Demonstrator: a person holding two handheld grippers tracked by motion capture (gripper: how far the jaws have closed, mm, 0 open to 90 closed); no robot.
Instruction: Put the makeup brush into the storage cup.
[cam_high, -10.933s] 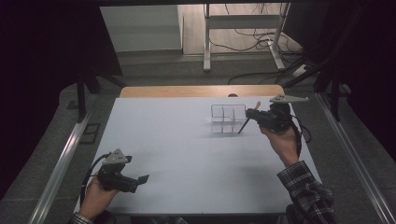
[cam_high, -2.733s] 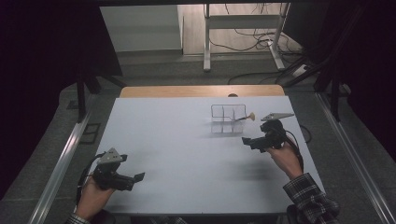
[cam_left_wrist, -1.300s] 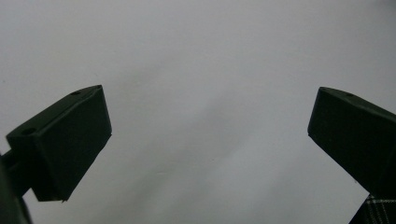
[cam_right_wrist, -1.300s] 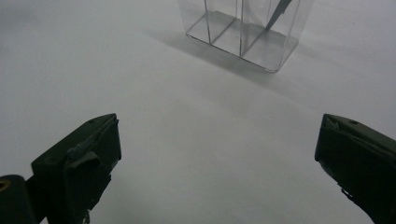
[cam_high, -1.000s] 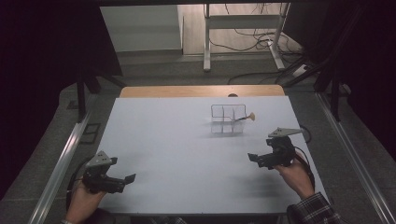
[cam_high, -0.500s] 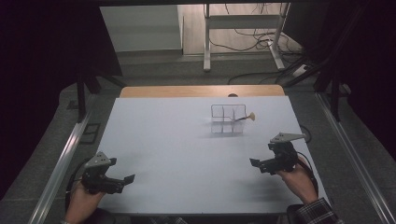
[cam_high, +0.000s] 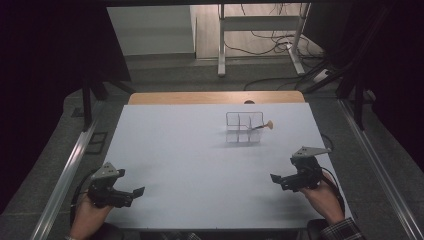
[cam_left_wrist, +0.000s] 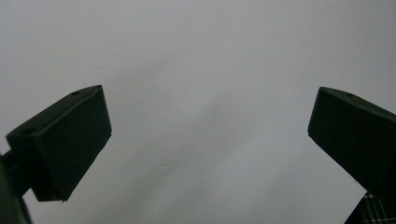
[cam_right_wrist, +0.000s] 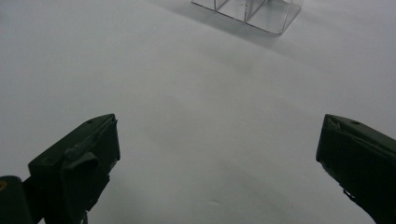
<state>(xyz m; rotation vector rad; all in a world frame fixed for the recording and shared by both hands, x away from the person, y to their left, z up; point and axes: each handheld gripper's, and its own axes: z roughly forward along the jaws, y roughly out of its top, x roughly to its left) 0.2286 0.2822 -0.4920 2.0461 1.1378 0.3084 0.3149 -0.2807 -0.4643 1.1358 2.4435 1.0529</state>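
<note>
A clear divided organiser (cam_high: 243, 128) stands on the white table (cam_high: 200, 150) toward the back right, and its base edge (cam_right_wrist: 254, 11) reaches into the top of the right gripper view. A brush with a tan tip (cam_high: 264, 126) leans out of its right side. My right gripper (cam_high: 280, 180) rests near the front right edge, open and empty, jaws wide apart (cam_right_wrist: 217, 158). My left gripper (cam_high: 131, 194) sits at the front left corner, also open with nothing between its jaws (cam_left_wrist: 210, 140).
A wooden strip (cam_high: 215, 97) borders the table's far edge. Metal rails (cam_high: 65, 172) run along both sides. A desk frame and cables (cam_high: 260, 35) stand on the floor behind. A plaid sleeve corner (cam_left_wrist: 373, 210) peeks into the left gripper view.
My right gripper let go of the brush at the organiser and drew back to the front right edge. The left gripper slid slightly toward the front left corner.
</note>
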